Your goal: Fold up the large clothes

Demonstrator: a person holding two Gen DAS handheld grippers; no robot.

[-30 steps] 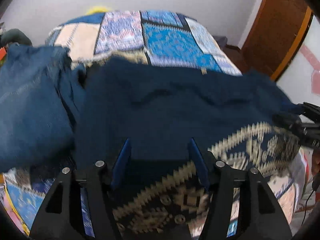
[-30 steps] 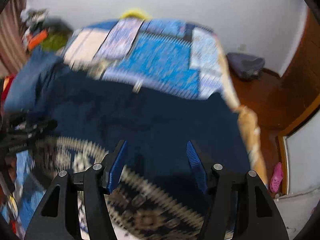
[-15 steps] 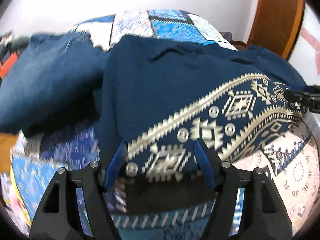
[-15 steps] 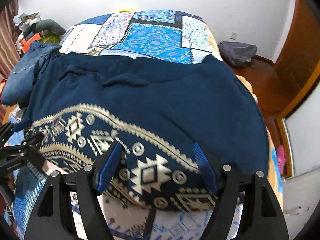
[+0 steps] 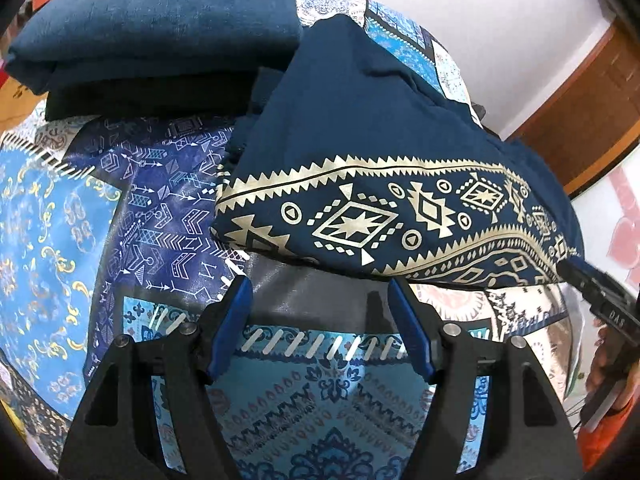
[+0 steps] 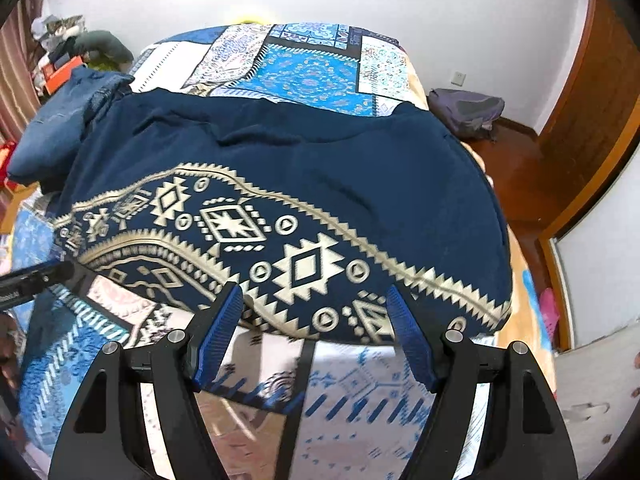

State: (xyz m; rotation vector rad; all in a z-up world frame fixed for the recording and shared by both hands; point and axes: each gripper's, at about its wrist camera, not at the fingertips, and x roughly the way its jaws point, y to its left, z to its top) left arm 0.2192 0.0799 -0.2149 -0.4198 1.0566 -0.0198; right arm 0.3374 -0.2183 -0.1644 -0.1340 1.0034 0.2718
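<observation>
A navy garment with a gold geometric band (image 5: 380, 184) (image 6: 280, 200) lies spread flat on the patterned bedspread (image 5: 120, 220) (image 6: 304, 68). My left gripper (image 5: 320, 300) is open and empty, just short of the garment's near hem, over the bedspread. My right gripper (image 6: 316, 308) is open and empty, its fingertips at the garment's near hem by the right corner. The right gripper's tip shows at the right edge of the left wrist view (image 5: 600, 292). The left gripper shows at the left edge of the right wrist view (image 6: 36, 276).
A folded stack of blue denim and dark clothes (image 5: 152, 40) (image 6: 60, 128) sits on the bed left of the garment. A grey bag (image 6: 468, 112) lies on the wooden floor beyond the bed's right side. A wooden door (image 6: 592, 120) stands at right.
Both grippers have drawn back and down from over the garment to its near hem. The garment now lies flat with its gold band fully in view.
</observation>
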